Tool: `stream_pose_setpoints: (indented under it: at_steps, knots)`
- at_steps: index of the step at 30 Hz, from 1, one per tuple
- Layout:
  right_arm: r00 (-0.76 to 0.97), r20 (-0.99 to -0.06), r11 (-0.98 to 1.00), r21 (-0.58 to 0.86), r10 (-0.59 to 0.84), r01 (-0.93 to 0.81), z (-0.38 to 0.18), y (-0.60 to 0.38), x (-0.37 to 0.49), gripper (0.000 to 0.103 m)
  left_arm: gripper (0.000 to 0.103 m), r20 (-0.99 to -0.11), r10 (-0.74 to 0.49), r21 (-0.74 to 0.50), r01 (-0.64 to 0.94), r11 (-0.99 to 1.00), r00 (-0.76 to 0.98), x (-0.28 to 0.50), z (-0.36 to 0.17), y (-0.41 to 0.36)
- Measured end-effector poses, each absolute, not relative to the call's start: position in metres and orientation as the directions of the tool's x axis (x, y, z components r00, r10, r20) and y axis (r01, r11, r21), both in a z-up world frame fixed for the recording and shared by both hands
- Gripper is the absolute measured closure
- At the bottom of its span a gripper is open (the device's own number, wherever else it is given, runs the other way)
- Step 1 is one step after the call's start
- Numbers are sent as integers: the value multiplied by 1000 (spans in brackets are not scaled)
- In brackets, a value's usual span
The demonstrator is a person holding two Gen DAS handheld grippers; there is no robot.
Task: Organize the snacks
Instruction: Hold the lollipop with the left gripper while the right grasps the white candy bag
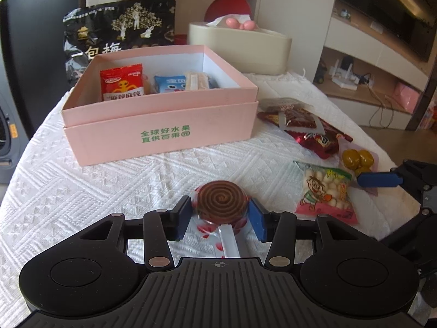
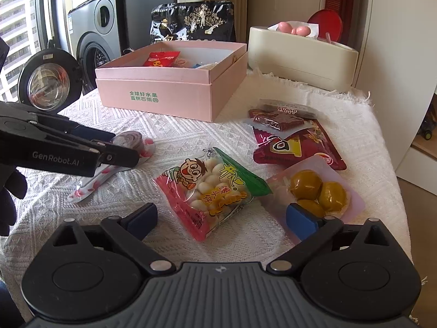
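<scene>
L tool jaws apart, pitched down, 12 o'clock. R tool jaws fully wide, steeper pitch. Dark-gloved hand at 9.

Your left claw covers most of the brown spiral lollipop in the right wrist view. The pink cardboard box hides the lower half of the black foil snack bag. The red round object sits half behind the cream tissue holder; you cannot tell what it is.

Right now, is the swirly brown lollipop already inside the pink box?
No, the swirly brown lollipop lies on the white cloth in front of the pink box, between the left claw's open fingers.
</scene>
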State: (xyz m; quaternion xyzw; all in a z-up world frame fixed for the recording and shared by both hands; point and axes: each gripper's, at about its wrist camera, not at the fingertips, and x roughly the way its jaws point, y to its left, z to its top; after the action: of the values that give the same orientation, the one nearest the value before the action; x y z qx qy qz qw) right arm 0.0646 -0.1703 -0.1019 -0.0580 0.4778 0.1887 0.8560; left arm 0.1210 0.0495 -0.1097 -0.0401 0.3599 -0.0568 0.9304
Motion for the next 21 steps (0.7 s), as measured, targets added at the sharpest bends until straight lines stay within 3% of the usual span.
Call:
stream_pose_setpoints:
  at_steps: [7, 11, 18, 21]
  knots:
    - [450, -854, 925, 89, 262, -370, -100, -169, 66, 0, 52, -637, -151, -111, 104, 988, 756, 118, -113, 48]
    - [494, -837, 945, 79, 236, -318, -91, -164, 67, 7, 51, -619, -188, -179, 96, 979, 762, 112, -113, 58]
    - [522, -825, 898, -42, 216, -438, -76, -156, 56, 10, 52, -627, -224, -232, 96, 968, 746, 94, -110, 66]
    - [582, -807, 879, -201, 103, -433, -74, -169, 44, 10, 52, -628, -218, -242, 79, 967, 747, 85, -108, 67]
